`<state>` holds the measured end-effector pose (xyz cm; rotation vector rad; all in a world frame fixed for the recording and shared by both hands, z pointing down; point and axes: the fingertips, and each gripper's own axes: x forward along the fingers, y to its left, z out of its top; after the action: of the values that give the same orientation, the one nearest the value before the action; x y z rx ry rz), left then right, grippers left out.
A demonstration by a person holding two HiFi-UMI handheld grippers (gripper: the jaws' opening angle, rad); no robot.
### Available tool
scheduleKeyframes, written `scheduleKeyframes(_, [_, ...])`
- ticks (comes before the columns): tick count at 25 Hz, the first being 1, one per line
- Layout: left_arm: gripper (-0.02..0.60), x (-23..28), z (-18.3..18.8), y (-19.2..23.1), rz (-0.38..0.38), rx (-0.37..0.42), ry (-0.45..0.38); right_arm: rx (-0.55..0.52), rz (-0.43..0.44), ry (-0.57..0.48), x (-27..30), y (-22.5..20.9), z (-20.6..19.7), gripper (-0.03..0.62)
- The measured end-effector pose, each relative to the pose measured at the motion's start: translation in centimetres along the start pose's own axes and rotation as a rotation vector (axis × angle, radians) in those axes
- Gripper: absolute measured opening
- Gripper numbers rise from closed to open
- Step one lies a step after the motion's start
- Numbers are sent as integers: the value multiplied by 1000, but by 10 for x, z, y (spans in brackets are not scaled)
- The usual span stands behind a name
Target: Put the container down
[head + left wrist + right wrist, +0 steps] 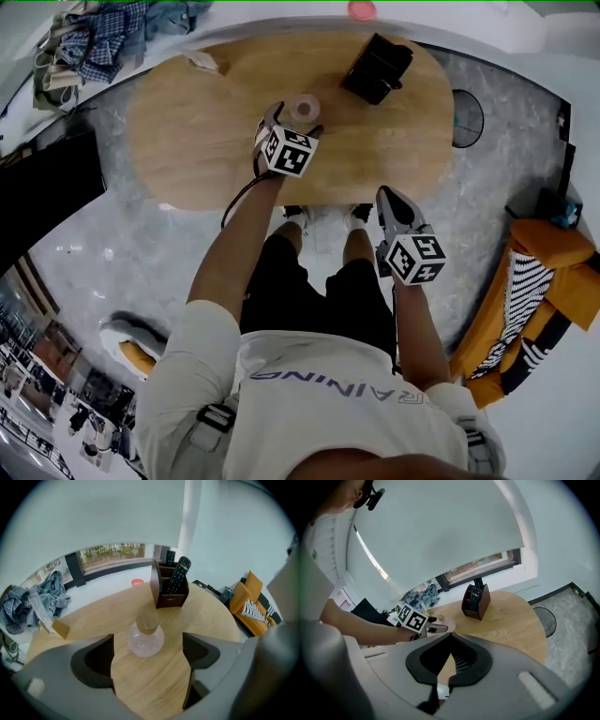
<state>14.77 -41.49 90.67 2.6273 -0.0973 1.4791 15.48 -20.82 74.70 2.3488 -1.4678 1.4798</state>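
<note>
The container (302, 108) is a small round pinkish glass jar with a wooden stopper, standing upright on the oval wooden table (206, 131). In the left gripper view the container (146, 637) sits just ahead of the jaws, touching neither one. My left gripper (296, 120) hangs over it, open, and the left gripper (147, 654) has bare tabletop between its fingers. My right gripper (390, 199) is off the table's near edge above the person's legs. The right gripper (449, 641) is shut with nothing in it.
A dark brown holder (377, 67) with a remote control stands at the table's far right. A small wooden block (204, 63) lies at the far left edge. Clothes (103, 37) are piled beyond the table. An orange chair (534, 291) stands to the right.
</note>
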Motion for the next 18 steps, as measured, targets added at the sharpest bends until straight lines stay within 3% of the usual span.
scheduleKeyframes(4, [437,-73,8,-22,15,11,-63,-25,31,-27,-30,17,17,15])
scheduleKeyframes(12, [213,-227,43,-37,111,-135,-288,-160,172,-81,-52,66,63,15])
scheduleKeyframes(18, [153,-346,52,-45,194,-250,-420,-295,267,-158,-84,123,122,15])
